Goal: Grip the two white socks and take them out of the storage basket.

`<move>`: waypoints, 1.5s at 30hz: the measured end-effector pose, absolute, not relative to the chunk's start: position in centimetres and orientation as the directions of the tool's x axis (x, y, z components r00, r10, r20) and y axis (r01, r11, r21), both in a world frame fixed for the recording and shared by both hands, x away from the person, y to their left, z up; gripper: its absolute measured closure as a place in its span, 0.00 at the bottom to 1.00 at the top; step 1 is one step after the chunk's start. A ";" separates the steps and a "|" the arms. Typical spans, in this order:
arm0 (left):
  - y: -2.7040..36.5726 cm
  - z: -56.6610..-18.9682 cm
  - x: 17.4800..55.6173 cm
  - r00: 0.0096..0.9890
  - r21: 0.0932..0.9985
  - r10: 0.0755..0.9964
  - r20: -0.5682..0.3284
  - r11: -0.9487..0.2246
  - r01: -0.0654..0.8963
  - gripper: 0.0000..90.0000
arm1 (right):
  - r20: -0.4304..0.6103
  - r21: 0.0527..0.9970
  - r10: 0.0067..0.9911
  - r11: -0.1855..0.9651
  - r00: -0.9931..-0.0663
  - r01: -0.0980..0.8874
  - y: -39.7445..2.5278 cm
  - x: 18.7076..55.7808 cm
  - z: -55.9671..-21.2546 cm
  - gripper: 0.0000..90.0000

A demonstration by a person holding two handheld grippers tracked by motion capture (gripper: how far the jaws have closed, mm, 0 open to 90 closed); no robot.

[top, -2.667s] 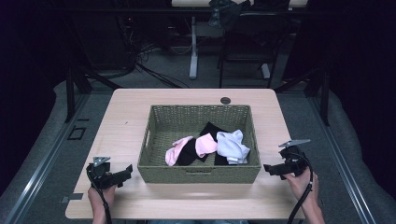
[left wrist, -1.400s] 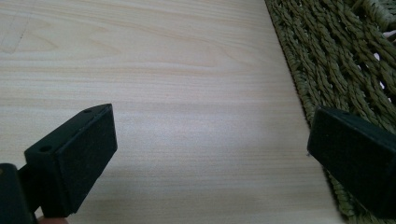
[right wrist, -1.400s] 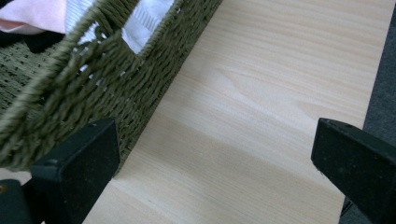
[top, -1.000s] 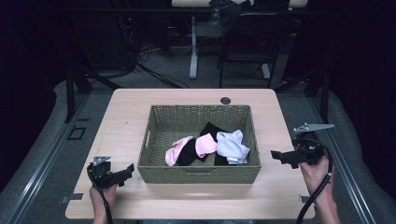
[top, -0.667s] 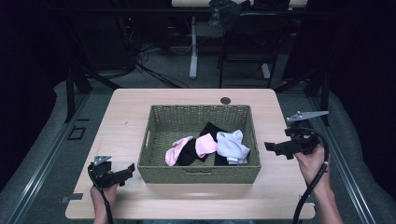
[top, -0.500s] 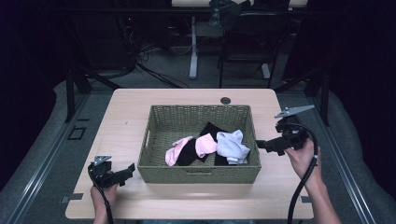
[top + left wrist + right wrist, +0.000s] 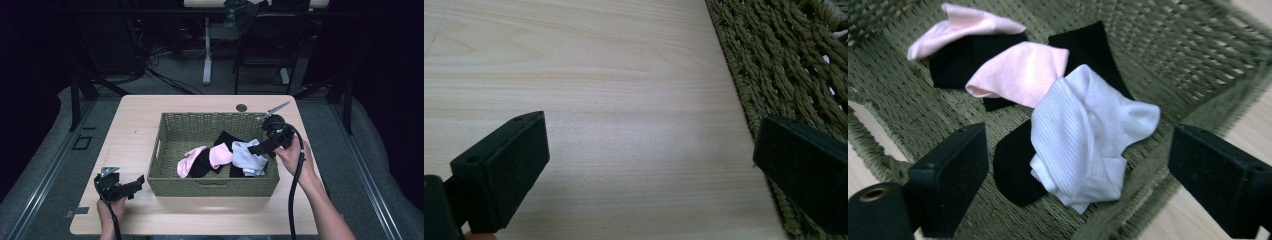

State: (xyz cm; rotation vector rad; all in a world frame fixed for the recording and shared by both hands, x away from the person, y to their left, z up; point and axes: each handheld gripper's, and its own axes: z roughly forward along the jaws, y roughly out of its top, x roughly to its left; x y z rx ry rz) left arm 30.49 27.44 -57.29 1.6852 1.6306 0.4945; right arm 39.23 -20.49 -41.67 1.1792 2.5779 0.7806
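Note:
A green woven basket (image 7: 167,145) (image 7: 1208,60) stands mid-table and holds white socks (image 7: 248,157) (image 7: 1083,135), pink socks (image 7: 220,155) (image 7: 1020,70) and black socks (image 7: 202,164) (image 7: 1015,165). My right gripper (image 7: 256,147) (image 7: 1075,185) hovers open over the basket's right rim, its jaws spread on either side of the white socks and above them. My left gripper (image 7: 137,181) (image 7: 649,165) rests open low over the wooden table (image 7: 135,125) (image 7: 599,75), just left of the basket's front left corner (image 7: 784,65), holding nothing.
A round cable hole (image 7: 241,107) lies in the table behind the basket. Bare tabletop runs along the left side and the front edge. Dark floor, table legs (image 7: 206,55) and a chair stand beyond the far edge.
My right gripper has risen from the table's right edge and swung left, over the basket's right rim above the white socks. The left gripper has stayed put.

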 end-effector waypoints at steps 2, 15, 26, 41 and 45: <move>27.4 -57.3 30.5 0.123 0.720 0.971 -0.207 0.066 0.691 0.02 | 0.033 0.520 0.745 0.557 -0.666 0.648 -19.8 39.7 -42.2 0.15; 27.4 -57.3 30.5 0.122 0.721 0.970 -0.209 0.069 0.689 0.02 | -0.011 0.392 0.756 0.605 -0.654 0.693 -17.8 41.3 -45.5 0.35; 27.4 -57.3 30.6 0.124 0.721 0.970 -0.210 0.068 0.690 0.02 | -0.065 0.308 0.771 0.620 -0.634 0.722 -17.6 41.8 -47.3 0.51; 27.3 -57.3 30.6 0.130 0.720 0.969 -0.208 0.062 0.692 0.02 | -0.150 0.248 0.769 0.637 -0.621 0.730 -16.9 41.9 -48.2 0.75; 27.3 -57.3 30.6 0.131 0.721 0.969 -0.208 0.061 0.691 0.02 | -0.158 0.225 0.768 0.640 -0.621 0.735 -16.8 42.0 -48.5 0.77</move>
